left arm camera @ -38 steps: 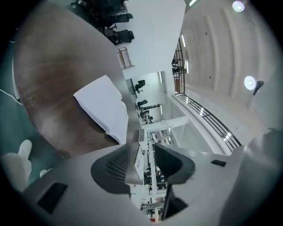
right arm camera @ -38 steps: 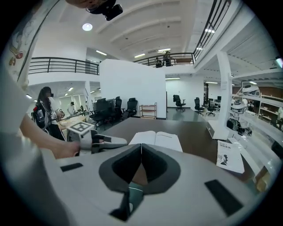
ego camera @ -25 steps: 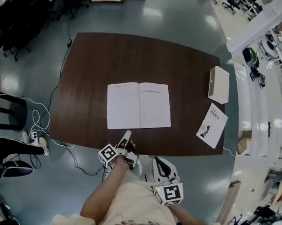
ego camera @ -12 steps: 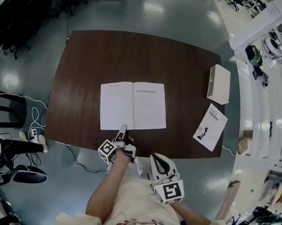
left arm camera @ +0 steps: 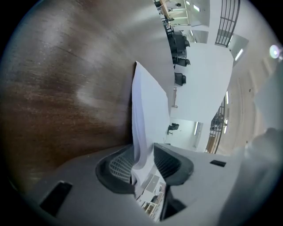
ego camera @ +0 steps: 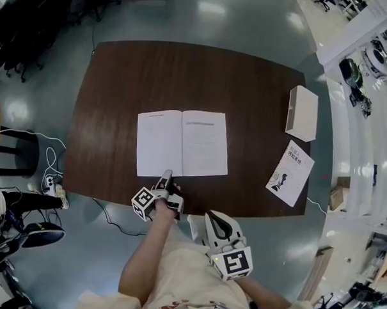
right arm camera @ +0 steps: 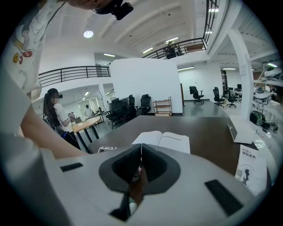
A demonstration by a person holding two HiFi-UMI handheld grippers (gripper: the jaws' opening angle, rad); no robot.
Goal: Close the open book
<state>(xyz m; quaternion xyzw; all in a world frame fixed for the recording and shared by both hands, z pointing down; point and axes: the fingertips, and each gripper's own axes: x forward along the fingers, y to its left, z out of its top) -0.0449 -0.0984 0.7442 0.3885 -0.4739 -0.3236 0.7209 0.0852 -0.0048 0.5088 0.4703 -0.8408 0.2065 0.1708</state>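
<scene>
Open book [ego camera: 182, 144] lay mid surface [ego camera: 120, 83]; looked light, pages thin and floppy. Left tongs [left arm camera: 143, 161] were closing round near edge of left page [left arm camera: 146, 110], likely best hold; right tongs [right arm camera: 140, 165] clenched, empty

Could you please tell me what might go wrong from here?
The jaws of the left tool are closing with only a thin page of the open book between them, so it may crease or tear. The right tool, shut and off the table, steadies nothing, so the book might slide.
</scene>
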